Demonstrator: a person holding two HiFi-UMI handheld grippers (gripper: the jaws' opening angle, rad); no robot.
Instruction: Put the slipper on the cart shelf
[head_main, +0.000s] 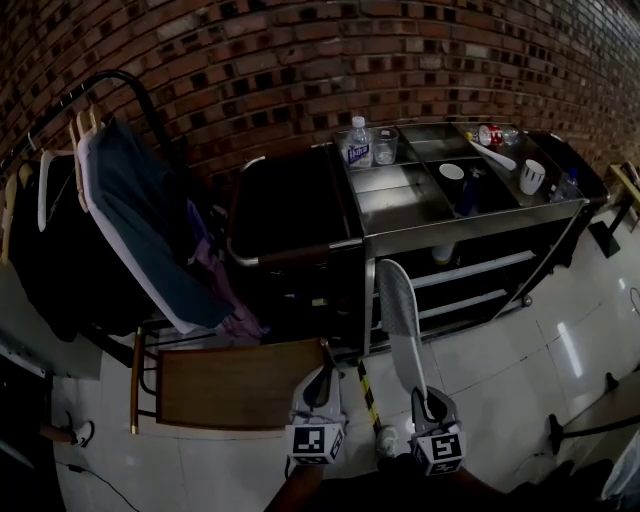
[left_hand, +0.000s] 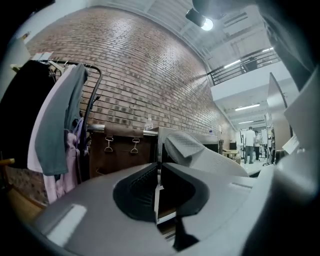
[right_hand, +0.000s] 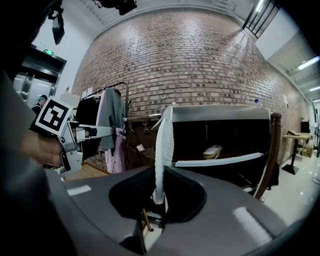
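L hand-held gripper (head_main: 324, 378) jaws together; R hand-held gripper (head_main: 422, 398) round slipper (head_main: 396, 300)

The lower end of the slipper (right_hand: 164, 145) is hidden between the 2 jaws of the right gripper (right_hand: 159, 196). A pale thing (right_hand: 212, 151) on the cart shelf (right_hand: 220, 161) is too small to identify. In the head view, the label on the bottle (head_main: 358, 143) is unreadable.

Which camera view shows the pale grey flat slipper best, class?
The head view: the pale grey flat slipper shows full length, one end in the right gripper. The right gripper view shows it edge-on; the left gripper view shows only part.
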